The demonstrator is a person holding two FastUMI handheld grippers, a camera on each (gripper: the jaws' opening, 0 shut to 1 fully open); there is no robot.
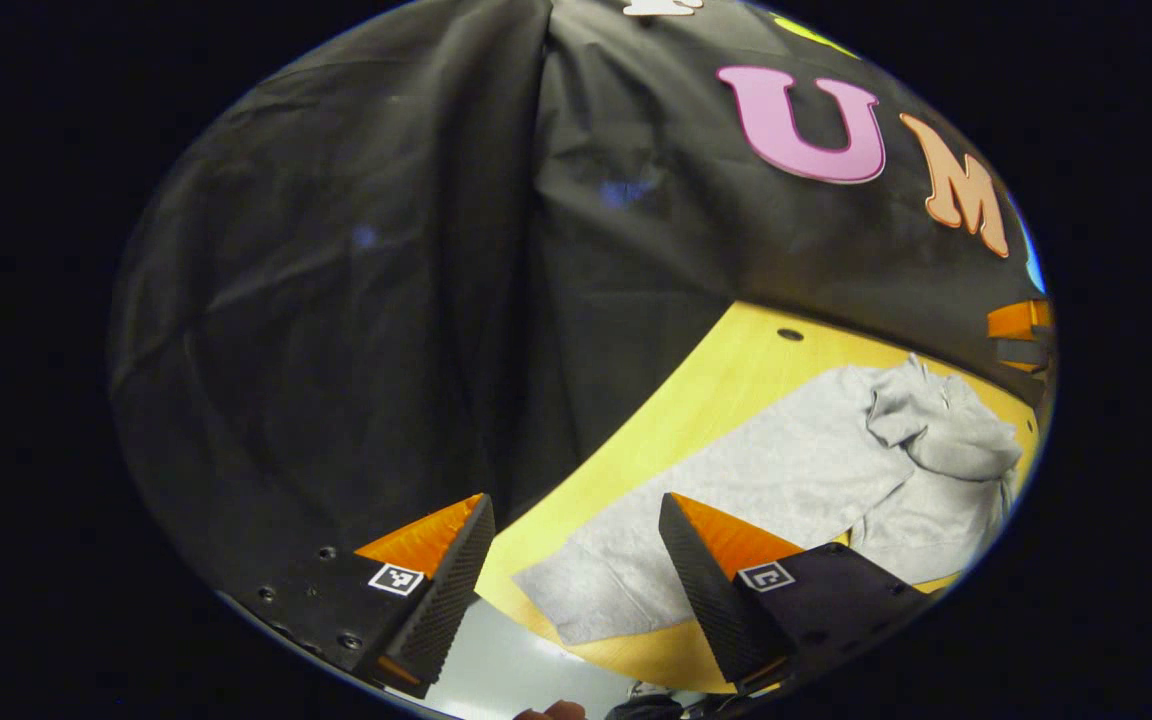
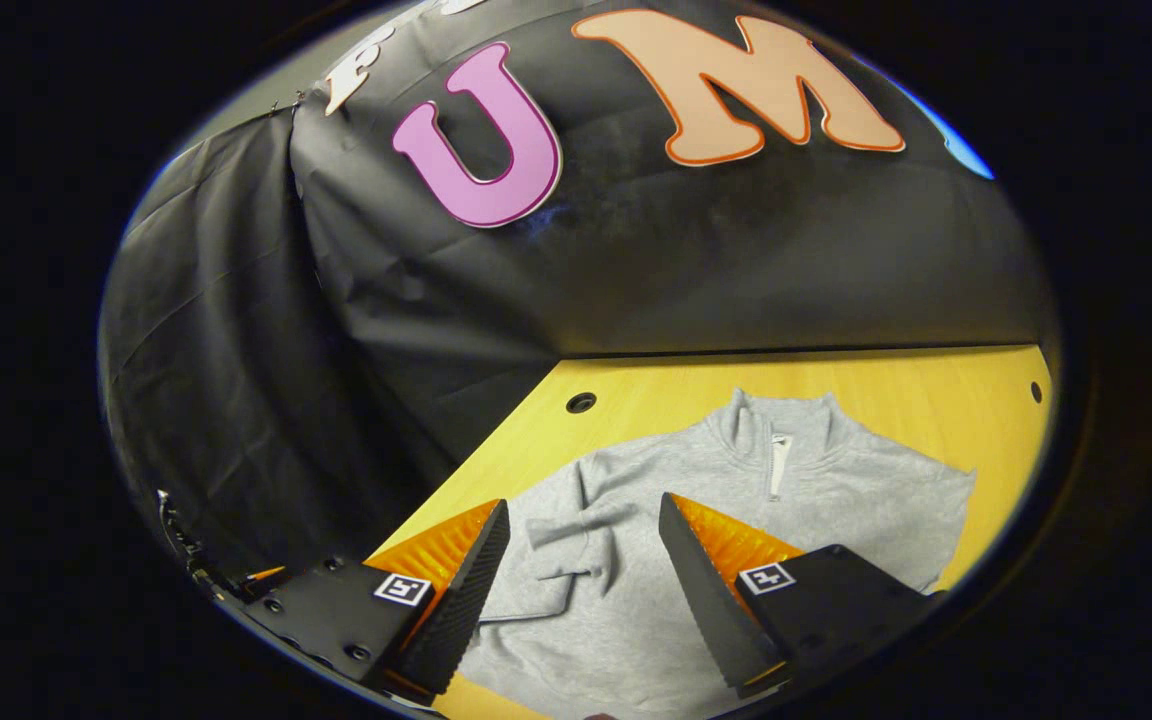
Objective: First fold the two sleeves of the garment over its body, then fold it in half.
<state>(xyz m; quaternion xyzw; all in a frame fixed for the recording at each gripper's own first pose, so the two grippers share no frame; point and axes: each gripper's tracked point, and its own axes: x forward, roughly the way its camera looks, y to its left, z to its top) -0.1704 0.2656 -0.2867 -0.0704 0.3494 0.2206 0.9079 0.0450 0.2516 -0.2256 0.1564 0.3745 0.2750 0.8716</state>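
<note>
Above sweatshirt (image 2: 736, 500), R gripper (image 2: 581, 520) fingers apart, L gripper (image 1: 576, 520) same

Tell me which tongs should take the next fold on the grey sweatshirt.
Right, probably. The right tongs hang open directly over the sweatshirt; the left tongs hang open off by the table edge.

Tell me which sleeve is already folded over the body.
The sleeve on the left in the right gripper view: it lies bent across the sweater, cuff inward. On the right, no sleeve crosses the body.
</note>
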